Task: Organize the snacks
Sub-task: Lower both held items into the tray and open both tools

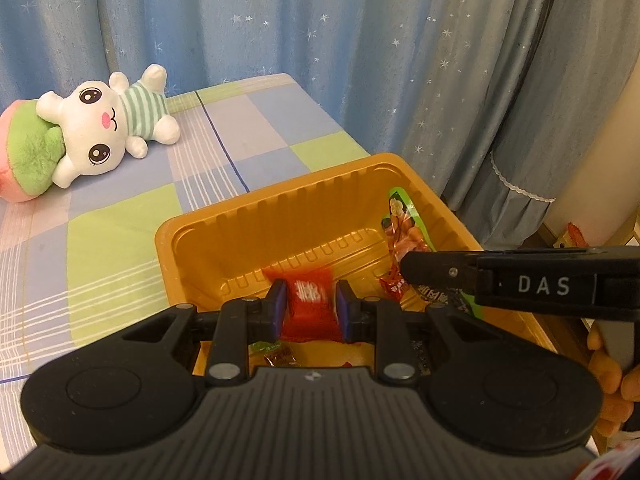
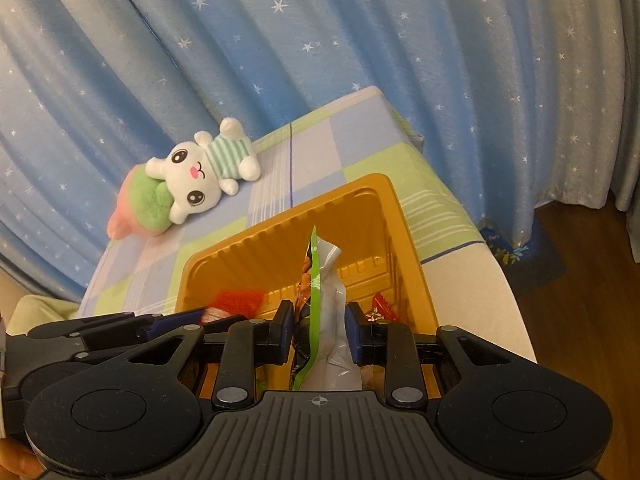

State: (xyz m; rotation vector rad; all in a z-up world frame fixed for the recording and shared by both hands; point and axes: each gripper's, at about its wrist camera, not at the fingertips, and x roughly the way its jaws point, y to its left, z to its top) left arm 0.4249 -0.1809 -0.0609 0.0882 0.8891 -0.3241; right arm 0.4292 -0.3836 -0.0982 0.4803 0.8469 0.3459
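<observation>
An orange plastic tray [image 1: 192, 248] sits on the checked cloth, also in the right wrist view [image 2: 248, 240]. My left gripper [image 1: 311, 304] is shut on a red snack packet [image 1: 308, 300] over the tray's near part. My right gripper [image 2: 318, 328] is shut on a green and white snack packet [image 2: 320, 280], held upright over the tray's right side; it enters the left wrist view from the right [image 1: 408, 268] with the packet [image 1: 400, 220]. A small red wrapped snack [image 2: 380, 308] lies in the tray's right corner.
A white plush rabbit in a striped shirt [image 1: 104, 124] lies on a green and pink plush at the table's far left. Blue star curtains [image 1: 320, 40] hang behind. The table edge drops to a wooden floor [image 2: 580, 280] on the right.
</observation>
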